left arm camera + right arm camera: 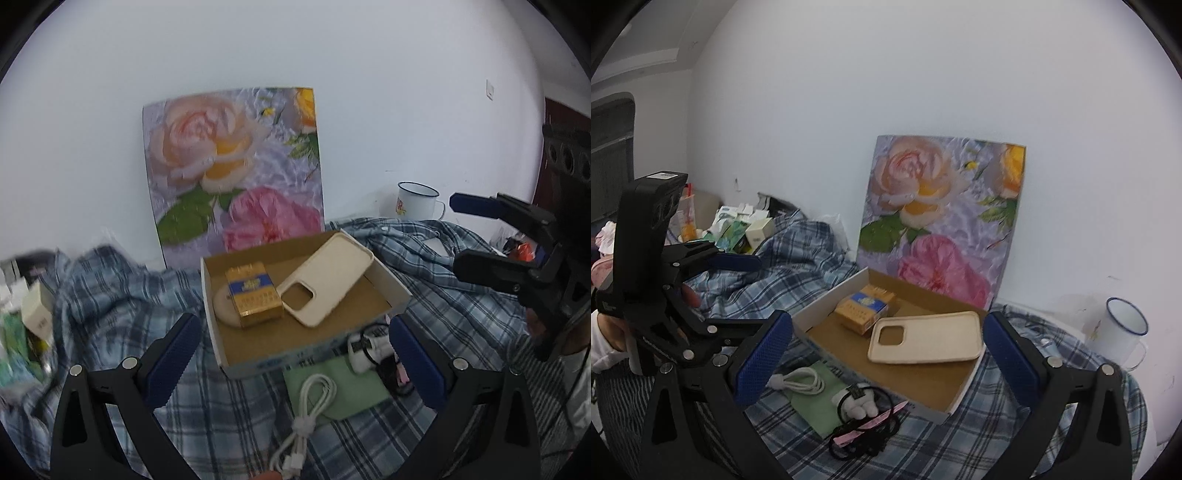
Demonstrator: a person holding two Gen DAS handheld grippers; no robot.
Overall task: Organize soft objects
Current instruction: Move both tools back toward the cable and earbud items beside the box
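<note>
A shallow cardboard box (400, 291) is lying on a blue checked cloth (229, 417), in front of a flower picture (236, 162) that is leaning against the white wall. Inside the box a cream phone case (328, 273) is resting tilted, with one end on the box rim, and a gold and blue small carton (255, 295) is lying beside it on top of a beige oval thing (221, 308).

Just in front of the box a green cloth (354, 391) is lying flat on the checked cloth. A coiled white cable (314, 398) is resting on it. Near its right edge, a white plug (364, 349), black hair ties (864, 439) and a pink strip (875, 417) are lying together.

The left gripper (295, 365) is hanging above the green cloth with its blue fingers wide apart, holding nothing. The right gripper (886, 358) is hanging over the near side of the box, and its fingers are also spread wide and empty. A white mug (1123, 332) is standing at the right, apart from the box.
</note>
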